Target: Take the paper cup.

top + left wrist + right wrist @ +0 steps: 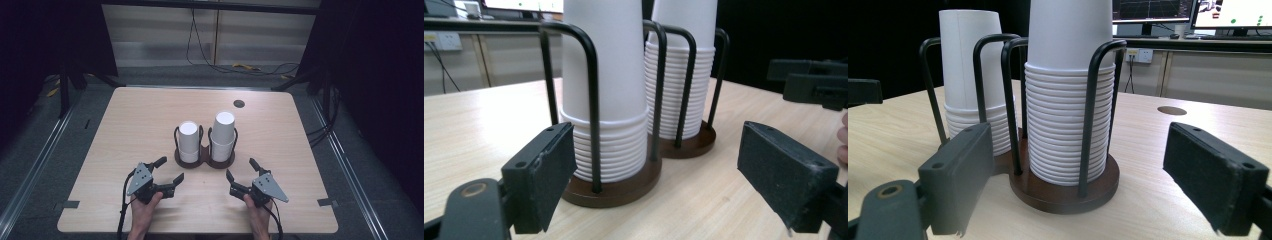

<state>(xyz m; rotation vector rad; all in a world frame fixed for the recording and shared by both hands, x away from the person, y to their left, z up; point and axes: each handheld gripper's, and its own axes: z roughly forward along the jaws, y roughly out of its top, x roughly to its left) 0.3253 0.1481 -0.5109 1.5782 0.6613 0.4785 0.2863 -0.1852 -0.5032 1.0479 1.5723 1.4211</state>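
Two stacks of upside-down white paper cups stand in a double holder of black wire on brown round bases (pixel 204 159) at the table's middle. The left stack (pixel 188 141) is shorter than the right stack (pixel 223 135). My left gripper (pixel 170 171) rests on the table in front of the holder's left side, open and holding nothing. Its pads (pixel 546 175) frame the nearer stack (pixel 609 95) in the left gripper view. My right gripper (pixel 241 172) lies in front of the holder's right side, also open and holding nothing, with the taller stack (pixel 1068 90) between its pads (pixel 960 175).
The wooden table (pixel 140 120) has a round cable hole (pixel 239 103) at the back right. Black stand legs and cables lie on the floor behind the table. Monitors sit on a desk (pixel 1198 40) in the background.
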